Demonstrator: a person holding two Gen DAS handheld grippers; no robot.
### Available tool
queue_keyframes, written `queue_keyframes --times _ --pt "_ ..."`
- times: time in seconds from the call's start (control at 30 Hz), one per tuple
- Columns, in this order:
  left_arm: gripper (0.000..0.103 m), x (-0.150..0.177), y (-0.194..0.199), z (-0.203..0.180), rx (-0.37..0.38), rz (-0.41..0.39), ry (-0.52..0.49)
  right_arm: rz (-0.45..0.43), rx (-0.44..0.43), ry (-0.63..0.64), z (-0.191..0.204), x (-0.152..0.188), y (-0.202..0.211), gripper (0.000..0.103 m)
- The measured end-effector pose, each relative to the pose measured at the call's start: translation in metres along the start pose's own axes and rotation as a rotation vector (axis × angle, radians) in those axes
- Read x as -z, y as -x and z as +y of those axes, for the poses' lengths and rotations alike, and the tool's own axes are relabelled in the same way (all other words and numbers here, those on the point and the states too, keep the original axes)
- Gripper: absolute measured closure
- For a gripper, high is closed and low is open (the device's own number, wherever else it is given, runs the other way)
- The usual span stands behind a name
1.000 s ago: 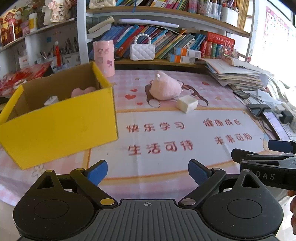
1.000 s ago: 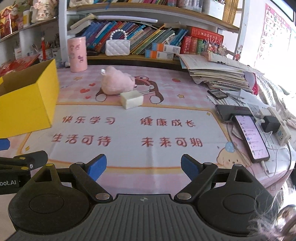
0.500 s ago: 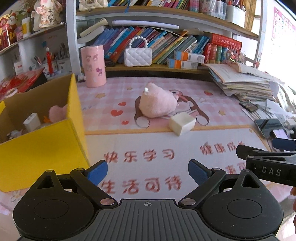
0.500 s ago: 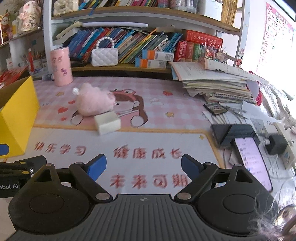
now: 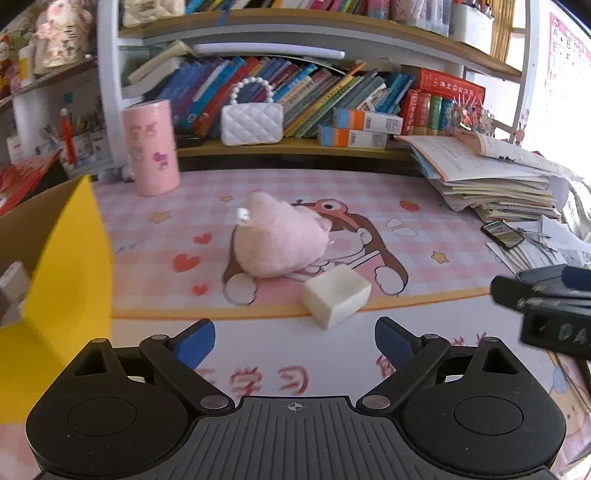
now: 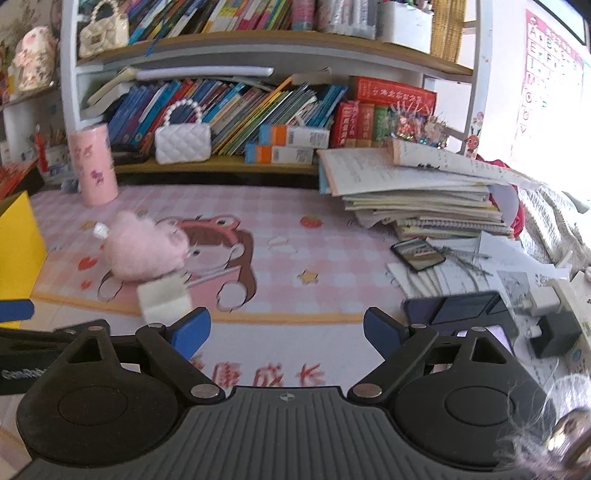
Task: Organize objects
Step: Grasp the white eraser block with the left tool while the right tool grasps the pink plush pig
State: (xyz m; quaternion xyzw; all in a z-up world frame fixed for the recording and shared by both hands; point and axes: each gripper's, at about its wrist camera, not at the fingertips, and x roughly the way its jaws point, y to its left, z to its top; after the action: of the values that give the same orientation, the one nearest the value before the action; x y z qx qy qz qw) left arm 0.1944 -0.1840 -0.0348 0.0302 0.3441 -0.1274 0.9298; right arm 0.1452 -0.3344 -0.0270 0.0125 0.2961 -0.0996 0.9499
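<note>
Where pink fluffy plush toy (image 5: pixel 277 242) lies on cartoon-print desk mat (image 5: pixel 424 229): small cream rectangular block (image 5: pixel 337 296) just beside it, front-right; yellow cardboard box (image 5: pixel 70 280) well left. Left gripper (image 5: pixel 294 343) jaws spread, empty, short of block. Right gripper (image 6: pixel 286 333) likewise spread, empty.

Both tools have advanced toward the white block (image 5: pixel 337 296) and pink plush (image 5: pixel 279 240).

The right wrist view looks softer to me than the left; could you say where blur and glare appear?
Right wrist view: white block and pink plush motion-smeared, window side blown out. Left wrist view: both sharper, right gripper blurred, bookshelf lines bowed.
</note>
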Motion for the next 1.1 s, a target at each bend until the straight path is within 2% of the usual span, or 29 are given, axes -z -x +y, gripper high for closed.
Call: queue_keyframes --times 0.27,0.43,0.5,0.57,0.6,0.67,0.83,1.0,1.1 --pt "0.012 -0.015 -0.052 -0.024 0.02 0.026 0.024 -0.013 0.025 -0.031 -0.02 -0.015 -0.013 0.013" --pt "0.017 -0.016 -0.088 -0.032 -0.009 0.064 0.063 -0.002 0.036 -0.009 -0.024 -0.013 -0.015 0.012" --pt "0.022 -0.016 -0.098 -0.033 -0.022 0.073 0.071 0.001 0.044 -0.006 -0.027 -0.012 -0.015 0.012" --pt "0.041 -0.016 -0.104 -0.035 -0.027 0.079 0.059 0.007 0.051 -0.004 -0.029 -0.011 -0.016 0.012" --pt "0.043 -0.015 -0.104 -0.037 -0.028 0.07 0.035 0.011 0.054 -0.004 -0.03 -0.011 -0.016 0.012" --pt "0.051 -0.015 -0.101 -0.036 -0.018 0.071 0.012 0.017 0.058 -0.007 -0.033 -0.01 -0.018 0.012" --pt "0.055 -0.017 -0.06 -0.011 0.026 0.044 0.043 0.014 0.021 -0.015 -0.029 -0.014 -0.024 0.012" --pt "0.055 -0.002 -0.009 0.03 0.038 0.071 0.126 0.015 -0.089 0.025 -0.004 -0.019 -0.04 0.011" --pt "0.054 0.012 0.015 0.052 0.019 0.096 0.177 0.026 -0.185 0.107 0.022 -0.023 -0.057 0.009"
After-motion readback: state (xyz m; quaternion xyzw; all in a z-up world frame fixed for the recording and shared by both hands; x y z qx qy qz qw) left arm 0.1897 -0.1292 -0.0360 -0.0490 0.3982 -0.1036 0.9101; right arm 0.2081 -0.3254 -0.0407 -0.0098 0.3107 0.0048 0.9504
